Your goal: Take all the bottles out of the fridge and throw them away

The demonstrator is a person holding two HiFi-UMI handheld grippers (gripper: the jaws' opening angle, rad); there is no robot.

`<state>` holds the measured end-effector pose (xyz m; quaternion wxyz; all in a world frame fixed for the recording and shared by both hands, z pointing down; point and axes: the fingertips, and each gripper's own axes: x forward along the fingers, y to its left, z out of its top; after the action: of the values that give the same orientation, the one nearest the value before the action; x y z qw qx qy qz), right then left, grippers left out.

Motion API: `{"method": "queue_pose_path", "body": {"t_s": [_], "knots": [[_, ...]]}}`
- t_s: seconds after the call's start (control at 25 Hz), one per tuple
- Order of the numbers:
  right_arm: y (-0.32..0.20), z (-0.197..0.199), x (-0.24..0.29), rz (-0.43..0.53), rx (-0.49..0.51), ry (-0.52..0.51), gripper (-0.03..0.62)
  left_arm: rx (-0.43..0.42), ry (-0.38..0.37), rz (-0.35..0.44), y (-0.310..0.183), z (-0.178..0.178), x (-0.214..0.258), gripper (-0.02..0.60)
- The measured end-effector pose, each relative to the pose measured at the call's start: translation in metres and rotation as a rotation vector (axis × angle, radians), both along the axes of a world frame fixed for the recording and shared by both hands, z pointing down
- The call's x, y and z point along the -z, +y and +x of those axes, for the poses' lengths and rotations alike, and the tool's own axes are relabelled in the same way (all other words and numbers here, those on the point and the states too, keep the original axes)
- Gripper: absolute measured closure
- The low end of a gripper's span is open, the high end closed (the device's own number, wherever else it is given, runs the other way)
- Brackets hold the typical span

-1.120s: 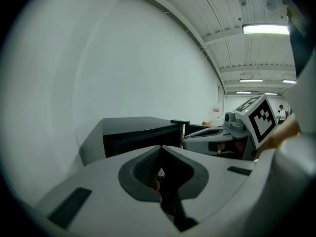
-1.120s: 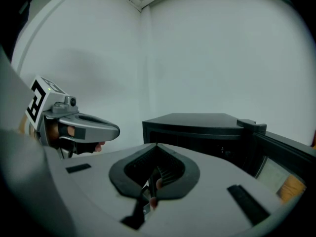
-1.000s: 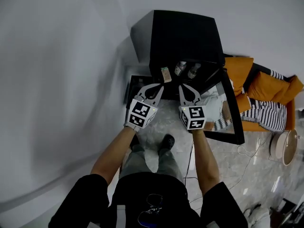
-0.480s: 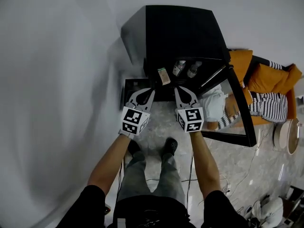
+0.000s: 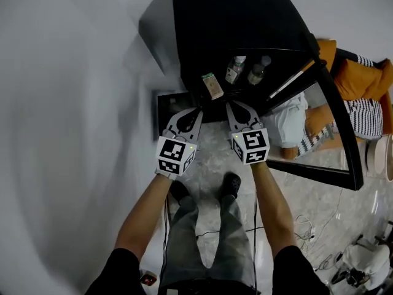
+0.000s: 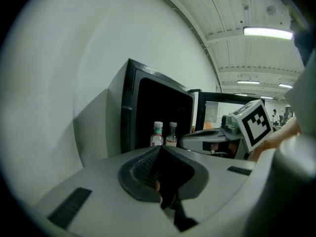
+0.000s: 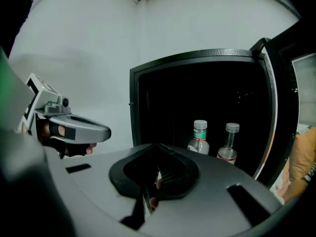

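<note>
Small black box-shaped fridge (image 5: 233,17) stands against the white wall (image 5: 67,103) at the far side, with its glass-panelled door (image 5: 334,125) swung open to the right. Two bottles stand upright side by side on the dark shelf inside, close together, towards the right of the opening. The left one is a clear plastic bottle with white cap and green-and-red label (image 7: 199,138), squat with a wide body. The right one is a clear slender-necked bottle with pale cap and red label (image 7: 228,146), narrower at the top. Both are capped, and contents cannot be made out. The head view also shows a small pale item with a green label (image 5: 212,85) lying tilted at the near left of the shelf, apart from the two bottles; what it is cannot be told. The left gripper (image 5: 198,112) is held just in front of the fridge opening, its jaws pressed together with nothing between them. The right gripper (image 5: 231,106) is beside it on the right, jaws likewise fully together and empty. Both tips point at the shelf but sit short of the bottles, touching nothing. The two grippers are near each other, roughly parallel. Orange cushions (image 5: 353,78) and striped fabric (image 5: 362,112) lie to the right beyond the door. Pale marble floor (image 5: 212,158) is under the grippers.
</note>
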<state>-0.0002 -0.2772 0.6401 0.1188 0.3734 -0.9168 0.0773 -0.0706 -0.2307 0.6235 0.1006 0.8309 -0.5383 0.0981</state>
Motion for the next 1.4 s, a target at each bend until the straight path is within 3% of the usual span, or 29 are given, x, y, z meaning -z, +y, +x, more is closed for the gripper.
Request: {"method": "queue_pose_path", "body": {"t_s": [0.28, 0.6, 1.4], "knots": [[-0.006, -0.008, -0.056, 0.003, -0.002, -0.007, 0.592, -0.029, -0.018, -0.006, -0.011, 0.001, -0.061, 0.580], [-0.012, -0.003, -0.102, -0.018, -0.029, -0.004, 0.593, -0.034, -0.011, -0.009, -0.015, 0.001, -0.098, 0.580], [-0.016, -0.011, -0.120, -0.018, -0.061, -0.004, 0.592, -0.007, 0.010, -0.002, -0.028, -0.002, -0.110, 0.580]]}}
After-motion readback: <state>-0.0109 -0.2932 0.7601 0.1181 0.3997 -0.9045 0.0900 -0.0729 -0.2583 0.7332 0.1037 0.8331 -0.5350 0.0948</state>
